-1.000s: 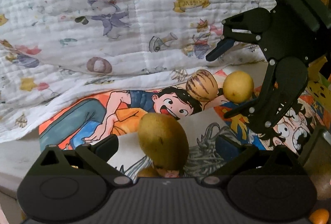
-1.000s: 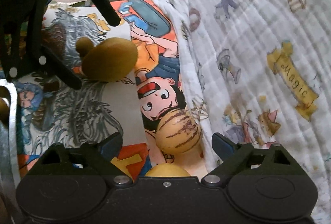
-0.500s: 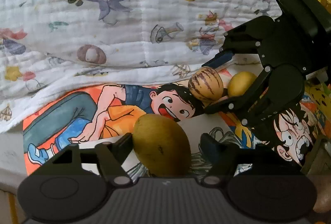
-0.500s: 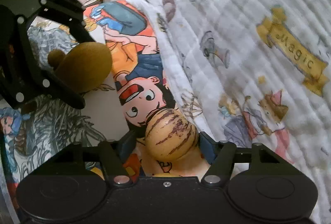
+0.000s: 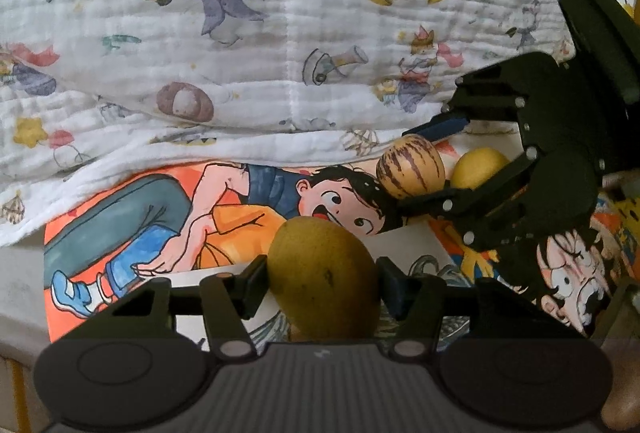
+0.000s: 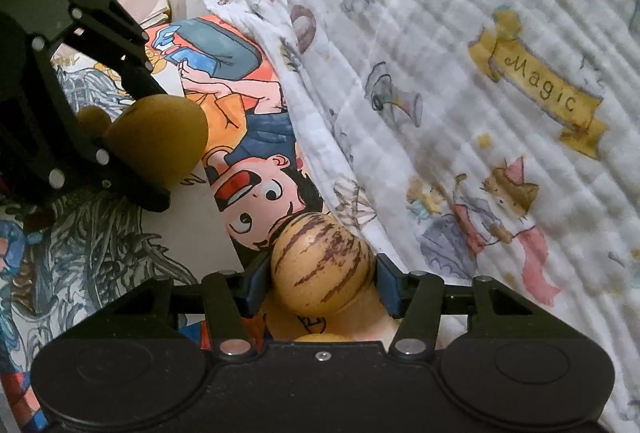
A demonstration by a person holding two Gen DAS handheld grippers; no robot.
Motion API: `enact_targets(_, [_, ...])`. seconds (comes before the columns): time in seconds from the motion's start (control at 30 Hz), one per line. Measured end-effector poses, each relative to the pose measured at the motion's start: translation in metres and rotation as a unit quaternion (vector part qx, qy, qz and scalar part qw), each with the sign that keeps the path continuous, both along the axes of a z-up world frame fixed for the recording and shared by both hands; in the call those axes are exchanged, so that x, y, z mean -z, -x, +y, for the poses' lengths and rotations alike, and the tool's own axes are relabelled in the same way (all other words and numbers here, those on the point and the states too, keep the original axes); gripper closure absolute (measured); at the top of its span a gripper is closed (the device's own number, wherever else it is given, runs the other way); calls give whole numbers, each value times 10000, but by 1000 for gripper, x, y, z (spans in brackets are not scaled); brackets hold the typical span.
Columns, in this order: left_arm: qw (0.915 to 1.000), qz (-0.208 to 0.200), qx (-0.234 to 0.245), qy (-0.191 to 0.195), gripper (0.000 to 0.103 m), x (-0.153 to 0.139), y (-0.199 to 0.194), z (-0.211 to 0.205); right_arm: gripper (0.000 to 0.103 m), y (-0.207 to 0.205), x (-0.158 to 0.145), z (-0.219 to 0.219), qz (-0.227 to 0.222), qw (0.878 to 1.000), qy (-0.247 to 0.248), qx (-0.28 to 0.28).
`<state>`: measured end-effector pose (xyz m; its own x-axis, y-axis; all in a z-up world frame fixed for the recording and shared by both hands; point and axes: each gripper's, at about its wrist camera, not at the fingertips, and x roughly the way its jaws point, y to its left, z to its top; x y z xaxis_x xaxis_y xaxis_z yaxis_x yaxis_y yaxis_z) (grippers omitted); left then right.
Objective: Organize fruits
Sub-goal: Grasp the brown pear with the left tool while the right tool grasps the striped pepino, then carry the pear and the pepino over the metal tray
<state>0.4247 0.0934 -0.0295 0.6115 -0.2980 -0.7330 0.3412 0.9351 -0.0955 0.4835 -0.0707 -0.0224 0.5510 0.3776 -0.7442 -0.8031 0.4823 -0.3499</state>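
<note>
Left gripper point(image 5: 322, 279) closing, pads pressing mango point(image 5: 322, 277) between them; right gripper point(image 6: 320, 279) closing, clamping striped fruit point(image 6: 322, 265); lemon point(image 5: 478, 169) lying right of it.

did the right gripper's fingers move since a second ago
Yes. The right gripper has just been closing: its blue pads, earlier wide apart, now press the purple-striped tan fruit beside the white printed quilt.

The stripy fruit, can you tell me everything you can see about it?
The stripy fruit is round and smooth, pale tan with broken purple-brown streaks. It sits on the cartoon poster by the edge of the white quilt. The right gripper has just closed on it, one blue-padded finger on each side. A yellow fruit lies just behind it.
</note>
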Motion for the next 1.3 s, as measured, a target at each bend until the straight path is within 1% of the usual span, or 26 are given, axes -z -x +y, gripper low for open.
enact_targets(0.17, [9999, -70, -68, 83, 42, -7, 2, -3, 47, 10, -7, -7, -273, 9995, -118, 72])
enact_targets(0.33, [9996, -153, -136, 168, 42, -23, 12, -5, 47, 30, -29, -18, -394, 9987, -319, 98])
enact_targets(0.57, [9994, -249, -111, 223, 42, -45, 39, -16, 47, 74, -62, -37, -550, 9973, -490, -33])
enact_targets(0.87, [9988, -274, 81, 391, 42, -64, 80, -44, 47, 140, -90, -75, -616, 9964, -579, -41])
enact_targets(1.03, [9983, -226, 242, 478, 42, -65, 103, -59, 47, 173, -95, -96, -529, 9970, -568, 34])
enact_targets(1.3, [9980, -11, 372, 520, 42, -54, 133, -75, 47, 218, -77, -118, -218, 9986, -483, 11])
